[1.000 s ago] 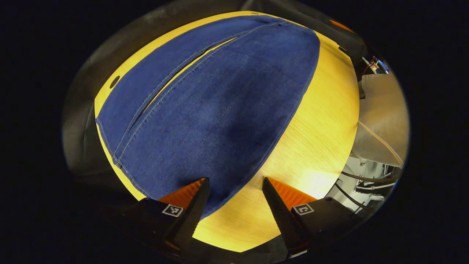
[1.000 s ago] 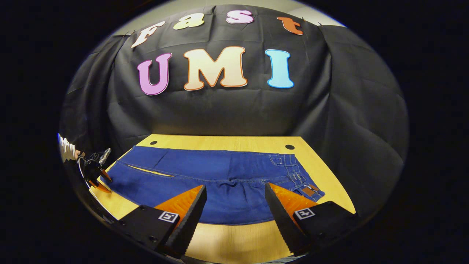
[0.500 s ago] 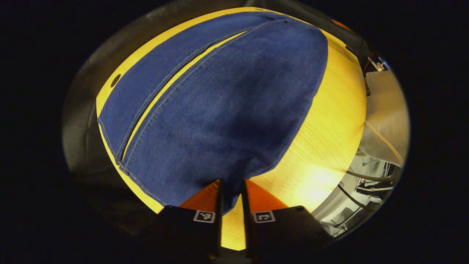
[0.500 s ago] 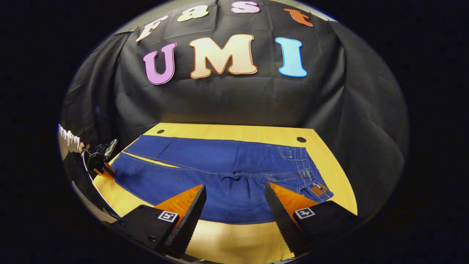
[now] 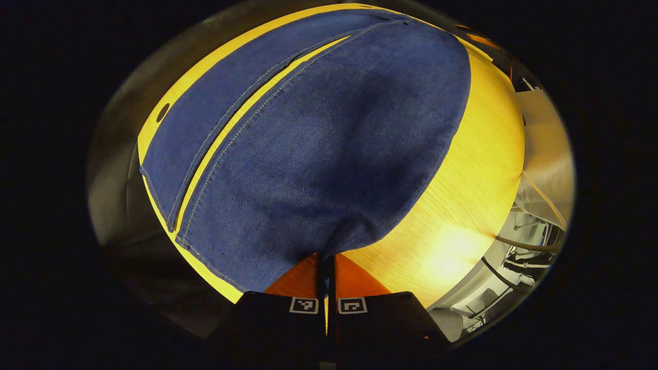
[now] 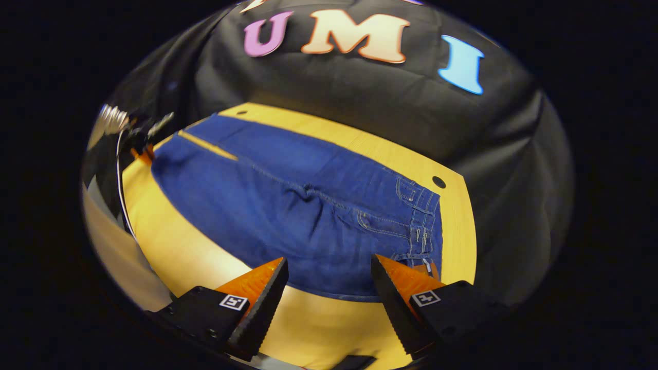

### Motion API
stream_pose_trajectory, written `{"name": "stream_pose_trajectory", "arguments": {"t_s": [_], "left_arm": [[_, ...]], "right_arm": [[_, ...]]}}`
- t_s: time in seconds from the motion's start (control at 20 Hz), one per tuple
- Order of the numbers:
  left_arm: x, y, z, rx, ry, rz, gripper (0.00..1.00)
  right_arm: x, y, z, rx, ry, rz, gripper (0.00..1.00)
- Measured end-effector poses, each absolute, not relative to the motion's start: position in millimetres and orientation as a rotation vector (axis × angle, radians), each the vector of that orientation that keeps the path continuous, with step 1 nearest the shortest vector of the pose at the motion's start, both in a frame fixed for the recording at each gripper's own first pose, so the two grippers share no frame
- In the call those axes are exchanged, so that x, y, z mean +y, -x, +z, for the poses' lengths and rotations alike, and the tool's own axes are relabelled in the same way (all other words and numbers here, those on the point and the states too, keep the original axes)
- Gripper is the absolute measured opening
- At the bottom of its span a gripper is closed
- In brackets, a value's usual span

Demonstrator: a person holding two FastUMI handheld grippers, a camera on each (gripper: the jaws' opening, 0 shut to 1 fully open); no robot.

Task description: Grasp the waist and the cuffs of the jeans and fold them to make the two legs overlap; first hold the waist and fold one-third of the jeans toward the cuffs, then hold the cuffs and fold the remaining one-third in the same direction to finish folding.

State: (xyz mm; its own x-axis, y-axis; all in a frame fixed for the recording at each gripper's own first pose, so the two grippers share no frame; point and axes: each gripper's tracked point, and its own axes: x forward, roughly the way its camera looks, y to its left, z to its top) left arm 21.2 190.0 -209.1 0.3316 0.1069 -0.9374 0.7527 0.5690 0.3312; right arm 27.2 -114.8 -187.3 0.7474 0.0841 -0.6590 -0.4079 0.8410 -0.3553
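Left gripper view: left gripper (image 5: 326, 267) pinched closed on the jeans (image 5: 318, 144) near cuff edge, ready to lift. Right gripper (image 6: 329, 288) hangs wide open, empty, above the near waist (image 6: 421, 231).

In the left gripper view, the left gripper (image 5: 326, 262) is covering the near edge of the jeans (image 5: 318, 139), so the pinched fabric is lying out of sight between its fingers. The waist is running off at the top of the frame. In the right gripper view, the right gripper (image 6: 329, 282) is hiding part of the jeans' lower hem, and its finger is partly covering the waist patch (image 6: 431, 267). The far gripper (image 6: 141, 144) at upper left is appearing too small to judge.
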Motion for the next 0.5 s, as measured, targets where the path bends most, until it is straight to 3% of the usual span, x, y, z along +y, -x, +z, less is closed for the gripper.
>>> {"name": "stream_pose_trajectory", "arguments": {"t_s": [0.25, 0.5], "left_arm": [[193, -21, -209, 1.209, -0.901, -0.487, 0.00], [192, -22, -210, 1.204, -0.905, -0.466, 0.00]], "right_arm": [[-156, -27, -238, 0.871, 0.719, 0.379, 0.99], [-156, -30, -263, 0.987, 0.713, 0.450, 0.99]]}}
